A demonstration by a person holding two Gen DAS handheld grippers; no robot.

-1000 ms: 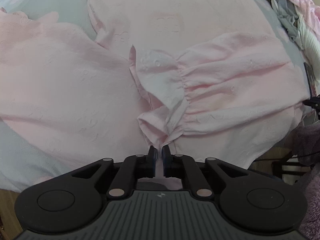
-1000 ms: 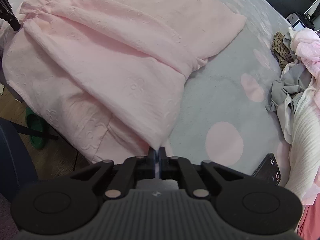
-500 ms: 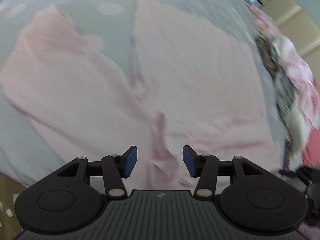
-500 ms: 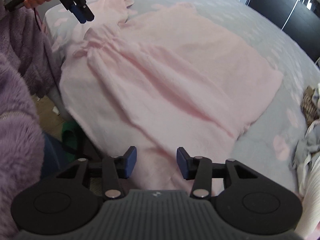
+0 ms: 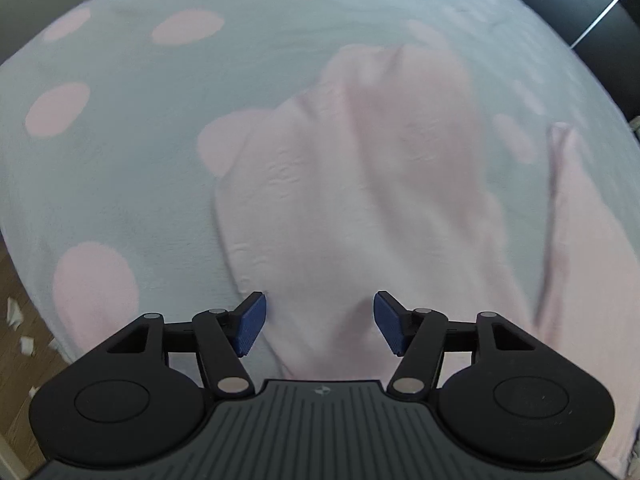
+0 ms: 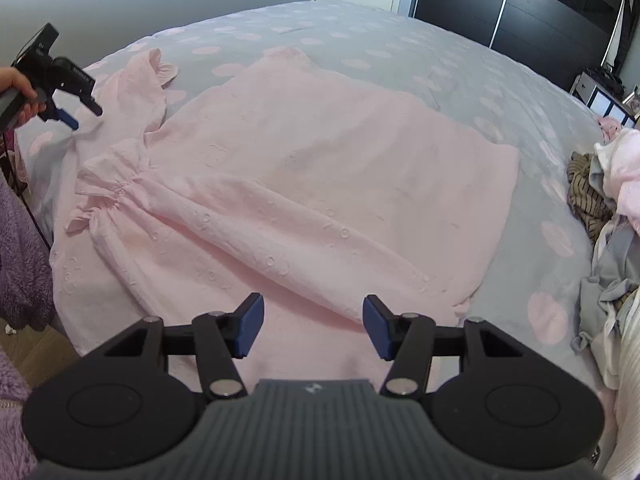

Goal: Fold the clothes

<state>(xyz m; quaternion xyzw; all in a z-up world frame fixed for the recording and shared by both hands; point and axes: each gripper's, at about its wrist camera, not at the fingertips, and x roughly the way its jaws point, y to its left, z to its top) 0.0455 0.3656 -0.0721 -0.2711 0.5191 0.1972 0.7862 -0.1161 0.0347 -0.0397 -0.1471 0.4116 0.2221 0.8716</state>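
A pale pink dress (image 6: 304,184) lies spread on the bed, its near long side folded over toward the middle and its ruffled sleeves at the left. My right gripper (image 6: 312,326) hovers open above the dress's near edge, holding nothing. In the right wrist view my left gripper (image 6: 82,114) hangs open over the far sleeve, held by a hand (image 6: 22,92). The left wrist view, blurred, shows that sleeve (image 5: 360,184) spread below my open left gripper (image 5: 318,322).
The bed has a grey cover with pink dots (image 6: 400,40). A heap of other clothes (image 6: 600,184) lies at the right edge. A purple fleece sleeve (image 6: 20,248) and wood floor (image 5: 16,320) with paper scraps are at the left. Dark cabinets (image 6: 520,12) stand behind.
Both grippers were shut on pink fabric a second ago; both let go, opened and rose. The left one swung over to the far sleeve.
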